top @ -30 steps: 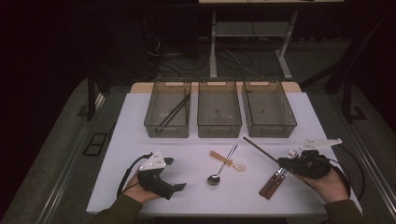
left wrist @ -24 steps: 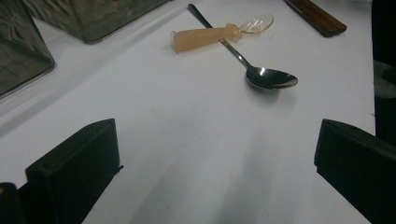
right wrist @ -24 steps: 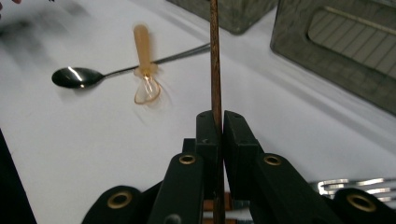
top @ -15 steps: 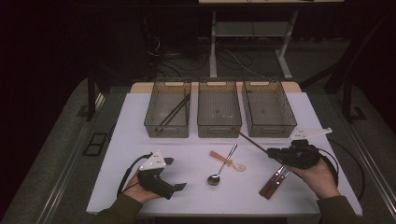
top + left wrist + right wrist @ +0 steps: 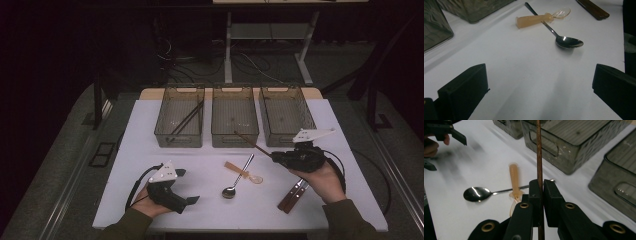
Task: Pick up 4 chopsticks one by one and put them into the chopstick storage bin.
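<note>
- No text, label, brand, number or sign can be read in any of the three views.
</note>
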Tool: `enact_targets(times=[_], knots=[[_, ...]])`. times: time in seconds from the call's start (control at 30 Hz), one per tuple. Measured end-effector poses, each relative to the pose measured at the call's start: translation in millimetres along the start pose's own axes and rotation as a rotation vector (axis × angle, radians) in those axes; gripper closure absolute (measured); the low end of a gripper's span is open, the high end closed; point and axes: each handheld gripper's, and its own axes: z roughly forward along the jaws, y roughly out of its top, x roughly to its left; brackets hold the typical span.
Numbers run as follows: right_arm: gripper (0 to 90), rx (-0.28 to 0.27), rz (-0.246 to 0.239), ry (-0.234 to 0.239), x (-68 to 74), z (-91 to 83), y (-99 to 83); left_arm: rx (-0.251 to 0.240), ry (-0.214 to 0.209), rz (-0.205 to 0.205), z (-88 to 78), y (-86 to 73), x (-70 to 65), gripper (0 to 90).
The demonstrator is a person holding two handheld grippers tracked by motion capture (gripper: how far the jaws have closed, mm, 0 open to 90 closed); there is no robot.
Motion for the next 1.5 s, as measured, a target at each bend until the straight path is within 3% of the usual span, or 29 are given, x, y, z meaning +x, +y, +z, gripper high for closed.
enact_targets(times=[0.4,0.63,1.5], knots=[[84.6,-0.014,-0.017,0.019,6.1,18.9,22.3,0.001,0.001,-0.005,-0.4,0.1,-0.1,0.0],[84.6,-0.022,-0.002,0.012,6.7,31.3,36.1,0.0,0.001,-0.001,-0.4,0.0,0.3,0.0],[84.6,0.004,0.015,0.005,14.2,86.3,105.3,-0.023,-0.011,-0.004,-0.6,-0.1,2.6,0.0]])
